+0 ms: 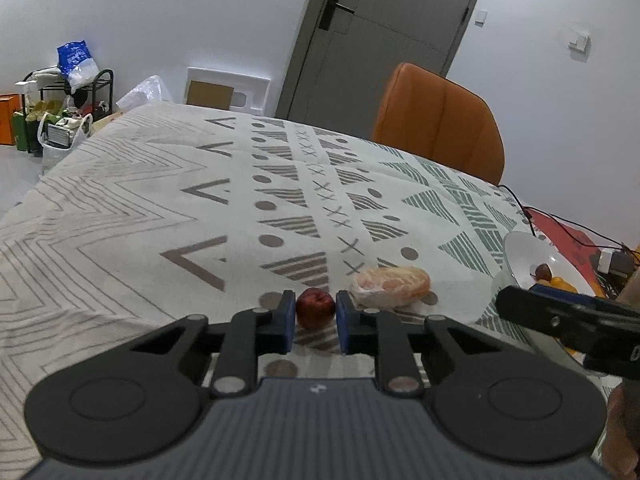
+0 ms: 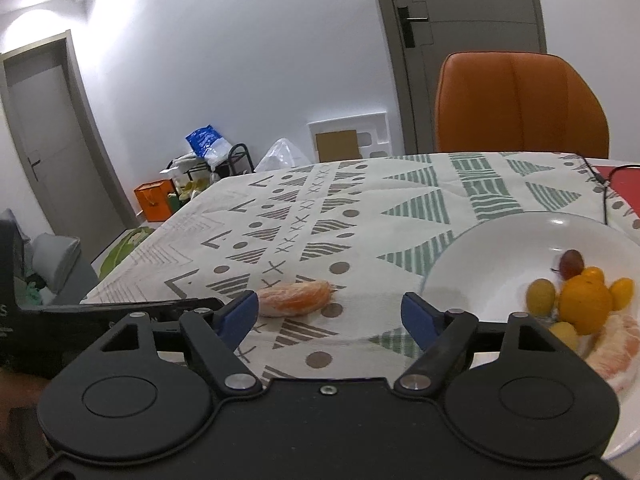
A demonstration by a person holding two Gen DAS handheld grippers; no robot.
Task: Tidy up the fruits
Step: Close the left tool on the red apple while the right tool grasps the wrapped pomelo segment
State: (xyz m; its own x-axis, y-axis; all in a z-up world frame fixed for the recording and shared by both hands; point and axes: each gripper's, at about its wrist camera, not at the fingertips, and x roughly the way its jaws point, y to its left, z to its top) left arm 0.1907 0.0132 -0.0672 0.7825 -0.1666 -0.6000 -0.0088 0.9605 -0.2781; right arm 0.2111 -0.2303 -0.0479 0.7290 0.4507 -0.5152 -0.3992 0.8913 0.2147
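My left gripper (image 1: 315,312) is shut on a small dark red fruit (image 1: 315,307), held between the blue pads just above the patterned tablecloth. A peeled orange segment (image 1: 390,286) lies on the cloth just right of it; it also shows in the right wrist view (image 2: 294,299). My right gripper (image 2: 330,312) is open and empty, between the segment and a white bowl (image 2: 480,248). The bowl holds an orange (image 2: 585,304), small yellow fruits (image 2: 541,297), a red grape (image 2: 571,261) and a peeled segment (image 2: 616,350). The bowl shows at the right of the left wrist view (image 1: 524,252).
An orange chair (image 2: 520,104) stands behind the table's far edge. A black cable (image 2: 600,184) and a red item (image 2: 624,188) lie at the back right. Bags and a rack (image 2: 208,156) clutter the floor beyond the left edge. The right gripper's body (image 1: 568,320) reaches in beside the bowl.
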